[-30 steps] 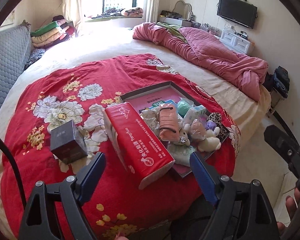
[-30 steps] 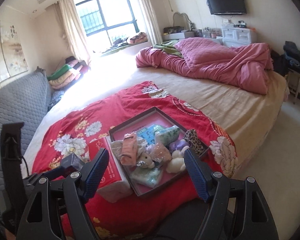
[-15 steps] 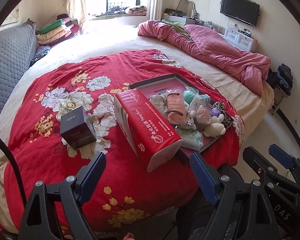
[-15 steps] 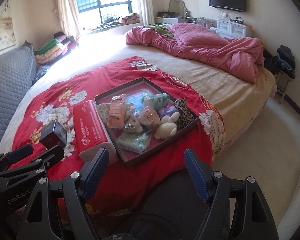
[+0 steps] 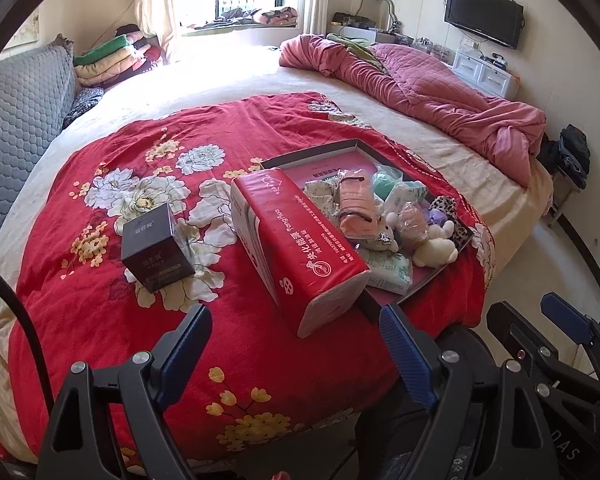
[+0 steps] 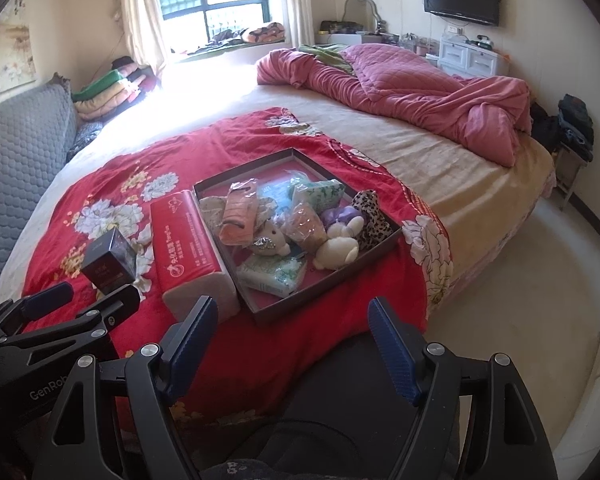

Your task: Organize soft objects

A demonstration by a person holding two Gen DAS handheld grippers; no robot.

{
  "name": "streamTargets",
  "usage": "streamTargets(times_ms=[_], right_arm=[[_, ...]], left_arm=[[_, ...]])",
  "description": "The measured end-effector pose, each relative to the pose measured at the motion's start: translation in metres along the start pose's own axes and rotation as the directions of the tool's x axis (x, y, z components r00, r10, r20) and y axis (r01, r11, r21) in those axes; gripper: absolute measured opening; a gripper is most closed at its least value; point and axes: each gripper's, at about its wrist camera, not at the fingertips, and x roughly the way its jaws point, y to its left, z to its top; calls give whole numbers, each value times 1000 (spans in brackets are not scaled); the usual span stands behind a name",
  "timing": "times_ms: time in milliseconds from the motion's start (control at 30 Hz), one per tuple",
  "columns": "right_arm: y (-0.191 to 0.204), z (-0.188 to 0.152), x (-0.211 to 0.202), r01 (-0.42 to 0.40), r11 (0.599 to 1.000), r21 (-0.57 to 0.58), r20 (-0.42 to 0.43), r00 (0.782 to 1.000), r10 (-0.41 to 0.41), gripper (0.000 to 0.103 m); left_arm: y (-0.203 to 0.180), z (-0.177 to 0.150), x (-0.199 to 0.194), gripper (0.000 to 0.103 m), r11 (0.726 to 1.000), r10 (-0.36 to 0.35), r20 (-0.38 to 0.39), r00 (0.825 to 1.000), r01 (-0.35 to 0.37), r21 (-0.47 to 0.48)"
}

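Observation:
A shallow dark tray (image 6: 328, 280) (image 5: 312, 154) lies on the red floral bedspread (image 5: 120, 320), filled with several soft items: a white plush bunny (image 6: 336, 250) (image 5: 434, 250), a peach pouch (image 6: 238, 212) (image 5: 354, 206), tissue packs (image 6: 272, 274) and a leopard-print piece (image 6: 370, 216). A red pack of tissues (image 5: 300, 236) (image 6: 188, 240) leans against the tray's left side. A small black box (image 5: 154, 248) (image 6: 110, 262) stands further left. My left gripper (image 5: 296, 346) hangs open before the bed's near edge, nothing between its fingers. My right gripper (image 6: 292, 338) is open too, short of the tray.
A crumpled pink quilt (image 6: 400, 88) lies across the far right of the bed. Folded blankets (image 5: 112, 58) are stacked by the window. A grey padded headboard (image 5: 16, 112) runs along the left. Pale floor (image 6: 520, 300) lies to the right of the bed.
Both views have tipped downward and pulled back a little, so the bed's near edge and each other's gripper now show. Nothing on the bed has moved, and both grippers stayed open.

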Motion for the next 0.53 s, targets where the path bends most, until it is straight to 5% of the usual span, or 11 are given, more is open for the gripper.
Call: streamTargets(times_ms=[533], right_arm=[[-8, -1, 5, 16, 1000, 17, -12, 1000, -16, 79]], left_arm=[[-1, -4, 8, 85, 1000, -3, -11, 1000, 3, 20]])
